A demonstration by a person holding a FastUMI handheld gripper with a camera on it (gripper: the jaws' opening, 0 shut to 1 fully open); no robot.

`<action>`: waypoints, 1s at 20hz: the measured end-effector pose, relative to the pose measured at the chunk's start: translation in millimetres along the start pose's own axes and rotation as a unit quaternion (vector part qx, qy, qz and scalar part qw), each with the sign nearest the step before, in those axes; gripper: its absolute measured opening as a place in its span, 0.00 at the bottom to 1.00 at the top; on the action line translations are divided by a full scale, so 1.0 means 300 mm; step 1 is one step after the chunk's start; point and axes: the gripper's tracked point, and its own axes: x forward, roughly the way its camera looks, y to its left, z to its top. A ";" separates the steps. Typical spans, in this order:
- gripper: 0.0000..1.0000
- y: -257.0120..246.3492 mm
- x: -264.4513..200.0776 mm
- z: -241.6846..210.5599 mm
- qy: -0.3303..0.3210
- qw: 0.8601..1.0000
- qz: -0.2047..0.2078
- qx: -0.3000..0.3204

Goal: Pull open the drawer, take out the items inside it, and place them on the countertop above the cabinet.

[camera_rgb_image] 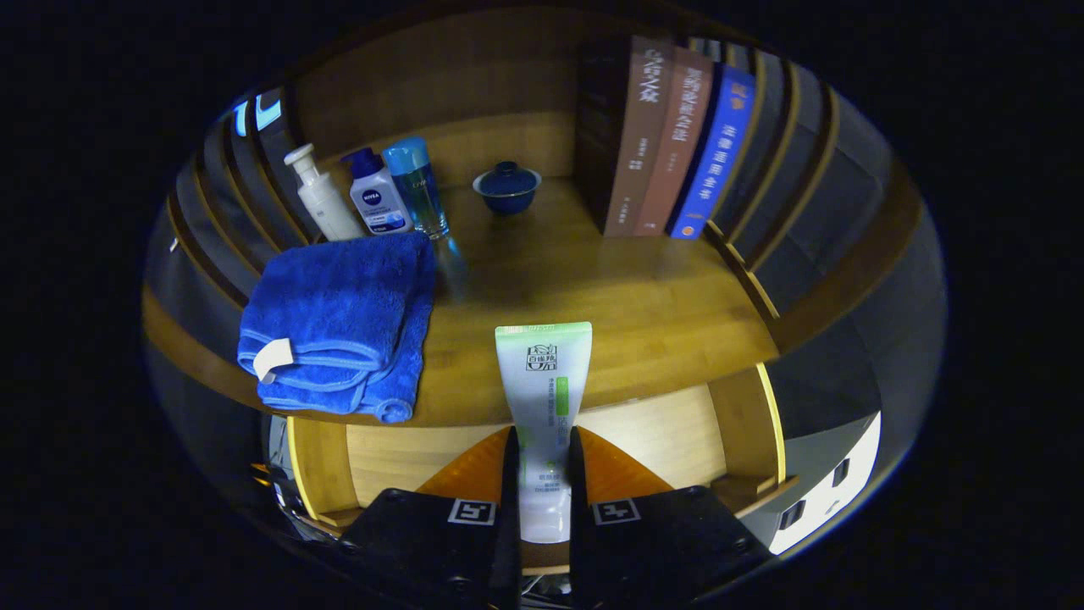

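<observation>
Gripper (542, 474) pinching white-green tube (543, 398) btwn both fingers, tube held over open drawer (669, 436) w/ its crimped end above countertop (610, 296) front edge, nr folded blue towel (339, 322); 3 bottles (373, 195), lidded blue cup (506, 186), books (669, 135) at rear.

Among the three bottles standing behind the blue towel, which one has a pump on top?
The white bottle, farthest from the lidded bowl. The other two carry plain caps. The gripper is shut on the tube.
</observation>
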 end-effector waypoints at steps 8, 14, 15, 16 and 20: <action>0.27 0.057 0.170 0.156 0.013 0.999 0.041 -0.008; 0.27 0.117 0.236 0.200 0.021 0.997 0.081 0.004; 0.27 0.122 0.241 0.205 0.021 0.996 0.082 -0.001; 0.31 0.127 0.239 0.201 0.020 0.996 0.083 -0.004; 0.70 0.150 0.210 0.222 0.002 0.994 0.110 0.008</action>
